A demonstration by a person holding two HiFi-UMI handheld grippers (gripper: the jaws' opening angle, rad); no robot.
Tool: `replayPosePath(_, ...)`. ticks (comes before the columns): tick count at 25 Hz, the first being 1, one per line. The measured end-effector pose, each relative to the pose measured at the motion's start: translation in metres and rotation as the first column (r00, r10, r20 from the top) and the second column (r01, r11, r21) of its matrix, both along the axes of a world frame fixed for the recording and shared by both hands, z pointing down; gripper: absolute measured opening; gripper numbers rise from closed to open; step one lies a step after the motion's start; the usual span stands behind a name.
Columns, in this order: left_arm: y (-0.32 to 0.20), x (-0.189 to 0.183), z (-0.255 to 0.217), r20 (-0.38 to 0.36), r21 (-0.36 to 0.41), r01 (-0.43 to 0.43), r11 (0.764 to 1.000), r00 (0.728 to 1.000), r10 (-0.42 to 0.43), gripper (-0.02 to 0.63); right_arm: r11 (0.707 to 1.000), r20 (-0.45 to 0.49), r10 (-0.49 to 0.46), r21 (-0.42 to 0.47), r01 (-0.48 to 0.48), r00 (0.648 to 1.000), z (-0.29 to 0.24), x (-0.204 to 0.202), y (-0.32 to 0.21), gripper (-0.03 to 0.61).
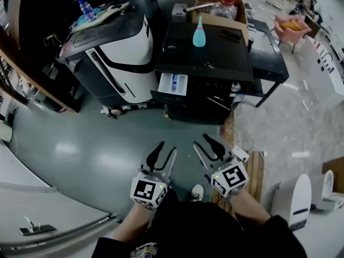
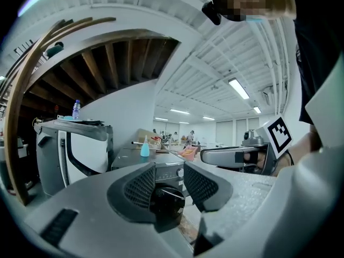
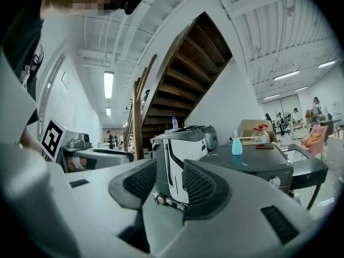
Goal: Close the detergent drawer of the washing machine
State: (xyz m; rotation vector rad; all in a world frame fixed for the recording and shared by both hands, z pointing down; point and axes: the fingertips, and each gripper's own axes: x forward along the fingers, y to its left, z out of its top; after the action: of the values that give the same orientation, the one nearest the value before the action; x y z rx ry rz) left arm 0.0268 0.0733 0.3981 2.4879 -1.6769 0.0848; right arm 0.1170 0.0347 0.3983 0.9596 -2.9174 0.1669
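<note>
The left gripper [image 1: 165,149] and right gripper [image 1: 203,143] are held side by side, apparently near level, jaws parted, nothing gripped.

The room is bright and evenly lit from above: a ceiling strip lamp [image 2: 238,88] glows at two o'clock in the left gripper view, another strip lamp [image 3: 108,84] at ten o'clock in the right gripper view. The glossy floor [image 1: 67,148] gives pale glare at nine o'clock in the head view; the black washing machine [image 1: 204,52] stays dark. The stair underside [image 3: 188,74] sits in shadow. All views bow outward, with black corners in the gripper views
</note>
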Motion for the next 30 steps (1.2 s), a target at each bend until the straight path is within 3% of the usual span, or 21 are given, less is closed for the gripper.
replayPosePath(14, -0.038, -0.085, 0.006, -0.011, -0.008, -0.129, 0.992, 0.992, 0.129, 0.238, 0.993, -0.036, 0.119, -0.010, -0.119, 0.992, 0.006, -0.080, -0.038, 0.220)
replayPosePath(17, -0.043, -0.107, 0.010, -0.022, -0.048, -0.138, 0.989, 0.990, 0.138, 0.245, 0.989, -0.055, 0.140, -0.031, -0.142, 0.989, 0.011, -0.100, -0.044, 0.225)
replayPosePath(30, -0.073, -0.185, 0.025, -0.042, -0.043, -0.194, 0.980, 0.980, 0.192, 0.256, 0.969, -0.085, 0.237, -0.050, -0.241, 0.968, 0.037, -0.160, -0.082, 0.244)
